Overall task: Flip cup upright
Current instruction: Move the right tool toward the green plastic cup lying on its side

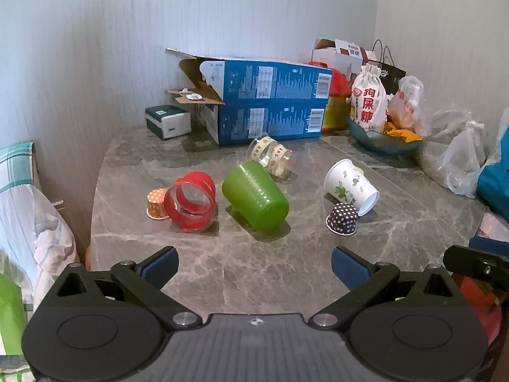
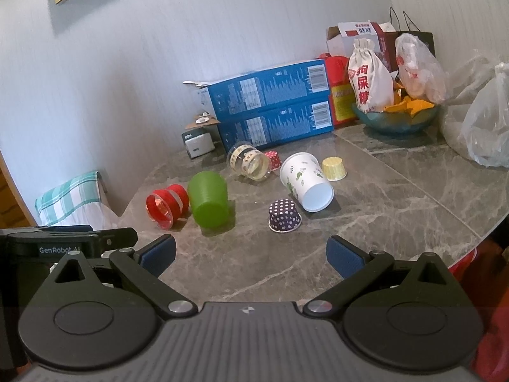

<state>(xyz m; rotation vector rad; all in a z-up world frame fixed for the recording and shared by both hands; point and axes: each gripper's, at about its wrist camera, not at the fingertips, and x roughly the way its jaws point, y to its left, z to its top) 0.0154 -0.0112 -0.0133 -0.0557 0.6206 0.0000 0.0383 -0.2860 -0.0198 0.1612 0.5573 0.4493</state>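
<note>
Left gripper (image 1: 254, 262) fingers apart over near counter edge (image 1: 133, 235); green cup (image 1: 255, 201) lies tipped mid-counter beside red cup (image 1: 191, 202). Right gripper (image 2: 251, 256) fingers apart, holding nothing; white paper cup (image 2: 306, 185) on its side, touching dotted liner (image 2: 284, 216).

Directly ahead of your wide-open left gripper (image 1: 254, 264) and right gripper (image 2: 251, 254) the grey marble tabletop (image 1: 254, 273) lies bare. Farther forward a row of fallen cups blocks the way: the red-banded clear plastic cup (image 1: 191, 203) touching the ribbed green plastic cup (image 1: 254, 200) at left, the dark polka-dot paper baking cup (image 2: 284, 215) just beside the white floral paper cup (image 2: 307, 184) at right. A gap separates green from polka-dot. Behind, stacked blue cardboard boxes (image 1: 264, 105) wall off the back.
</note>
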